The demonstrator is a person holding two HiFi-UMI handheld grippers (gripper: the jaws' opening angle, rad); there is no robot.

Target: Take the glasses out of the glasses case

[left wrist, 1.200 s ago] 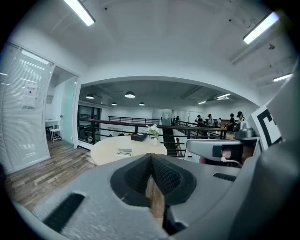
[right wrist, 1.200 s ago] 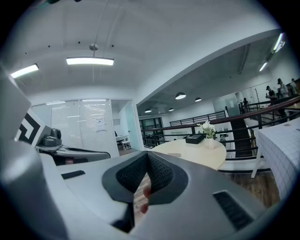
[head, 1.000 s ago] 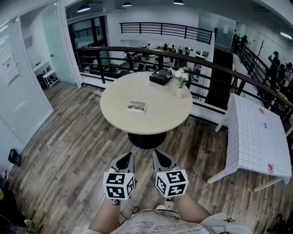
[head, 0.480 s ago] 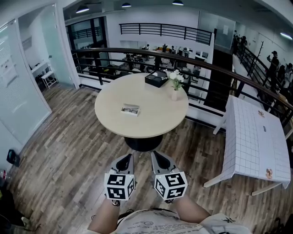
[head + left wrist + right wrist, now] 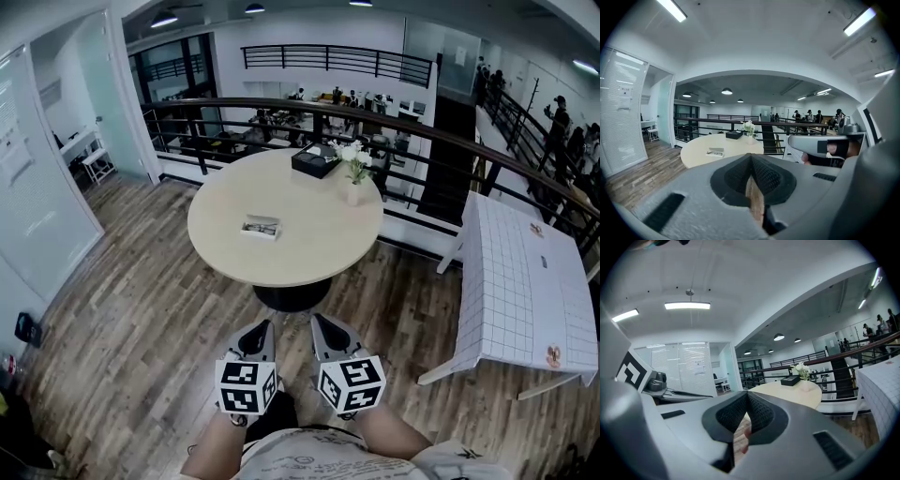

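The glasses case is a small pale box with dark glasses showing in it, lying left of centre on the round beige table. It also shows small in the left gripper view, as the case on the table's near side. Both grippers hang low over the wooden floor, close to the person's body and well short of the table. My left gripper is shut with nothing in it. My right gripper is shut and empty too. The right gripper view does not show the case.
A black box and a white vase of flowers stand at the table's far edge, before a dark railing. A white gridded table stands at the right. Wooden floor lies between me and the round table.
The view has shifted: the round table and case sit a little further left in the head view. Both grippers stay shut near the body, side by side.
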